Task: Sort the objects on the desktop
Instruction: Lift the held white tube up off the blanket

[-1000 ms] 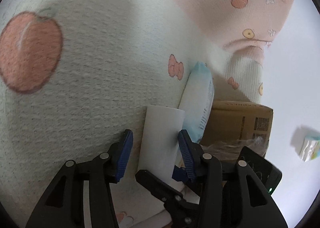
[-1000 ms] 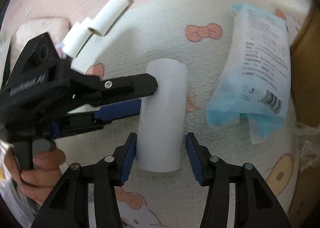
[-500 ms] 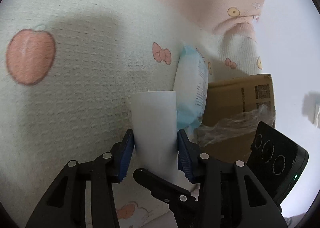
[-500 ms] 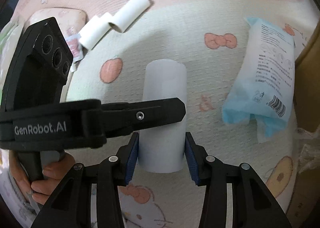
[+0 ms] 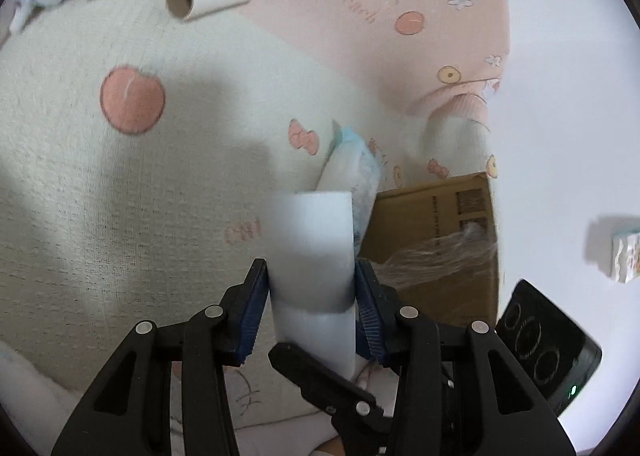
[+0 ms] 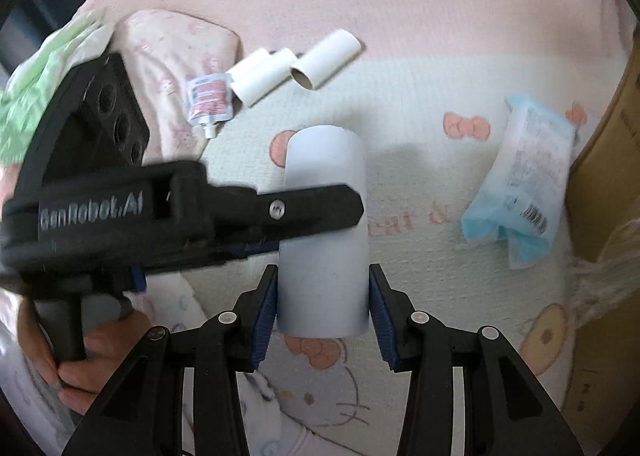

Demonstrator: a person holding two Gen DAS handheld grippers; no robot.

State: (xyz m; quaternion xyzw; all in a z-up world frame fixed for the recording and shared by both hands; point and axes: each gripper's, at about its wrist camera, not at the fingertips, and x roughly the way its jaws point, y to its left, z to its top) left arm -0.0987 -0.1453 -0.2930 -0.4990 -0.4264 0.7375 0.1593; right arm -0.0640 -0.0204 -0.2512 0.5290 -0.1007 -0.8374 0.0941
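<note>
A white paper roll (image 5: 312, 248) is held off the pink and cream cartoon blanket (image 5: 120, 195) by both grippers at once. My left gripper (image 5: 310, 280) is shut on it, its blue pads pressing the roll's two sides. My right gripper (image 6: 323, 288) is shut on the lower end of the same roll (image 6: 324, 175). In the right wrist view the left gripper's black finger (image 6: 312, 211) crosses the roll from the left. A hand (image 6: 80, 360) grips its handle.
A blue and white wipes pack (image 6: 528, 175) lies on the blanket beside a cardboard box (image 6: 600, 175) at the right. Further back lie small cardboard tubes (image 6: 324, 59) and a red and white sachet (image 6: 208, 99). A green cloth (image 6: 48, 67) sits far left.
The left jaws closed onto the roll. Both grippers then rose with it, so the blanket, tubes and wipes pack look farther away.
</note>
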